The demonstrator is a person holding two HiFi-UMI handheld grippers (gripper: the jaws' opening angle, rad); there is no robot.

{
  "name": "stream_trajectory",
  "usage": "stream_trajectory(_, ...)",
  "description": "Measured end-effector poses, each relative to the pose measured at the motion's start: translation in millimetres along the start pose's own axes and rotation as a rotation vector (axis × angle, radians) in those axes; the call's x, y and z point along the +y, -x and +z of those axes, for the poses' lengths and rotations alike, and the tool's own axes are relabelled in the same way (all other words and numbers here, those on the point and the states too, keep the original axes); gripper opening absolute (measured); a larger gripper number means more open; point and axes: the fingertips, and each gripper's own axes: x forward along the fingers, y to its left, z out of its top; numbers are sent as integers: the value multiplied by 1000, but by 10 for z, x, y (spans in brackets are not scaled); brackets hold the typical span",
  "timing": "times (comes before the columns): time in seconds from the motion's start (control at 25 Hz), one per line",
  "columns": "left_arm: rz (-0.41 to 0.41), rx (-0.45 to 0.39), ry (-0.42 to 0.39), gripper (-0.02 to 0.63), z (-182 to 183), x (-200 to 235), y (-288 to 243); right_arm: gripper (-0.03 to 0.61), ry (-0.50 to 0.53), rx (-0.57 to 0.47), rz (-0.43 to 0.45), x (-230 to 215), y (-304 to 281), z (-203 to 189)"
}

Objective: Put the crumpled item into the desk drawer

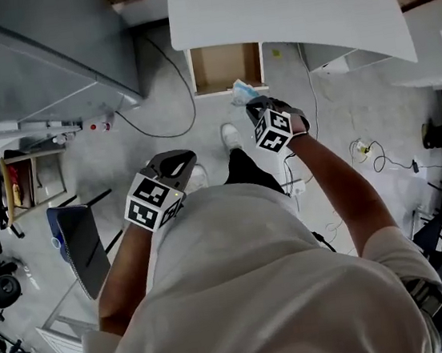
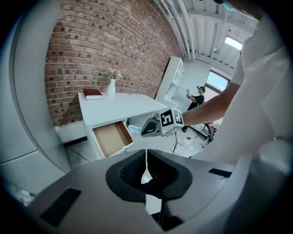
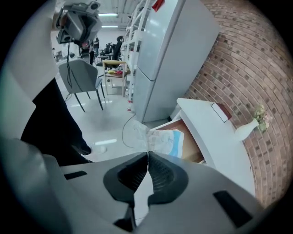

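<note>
Right claw [image 3: 147,154] pinches the crumpled white-and-blue plastic wrapper [image 3: 161,139] near the open brown-bottomed desk drawer [image 3: 191,147]; reach well over its bottom before letting go. Left claw [image 2: 146,161] is closed, empty.

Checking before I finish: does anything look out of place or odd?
Nothing spilled or damaged. The desk drawer stands open and empty, and the crumpled item hangs from the right gripper's shut jaws by its front edge. A cable trails loose across the floor.

Nothing legible; print on the crumpled item [image 3: 160,139] is blurred.
</note>
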Motion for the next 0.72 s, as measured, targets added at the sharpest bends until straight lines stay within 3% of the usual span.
stream_trajectory(0.28,69,7,60,29,599,348,-576,31,113,51,45,-881,-922,-385)
stream_trajectory(0.72,131,69,211,29,623,958,-1268,31,157,120,101,-1599,-2568,-590)
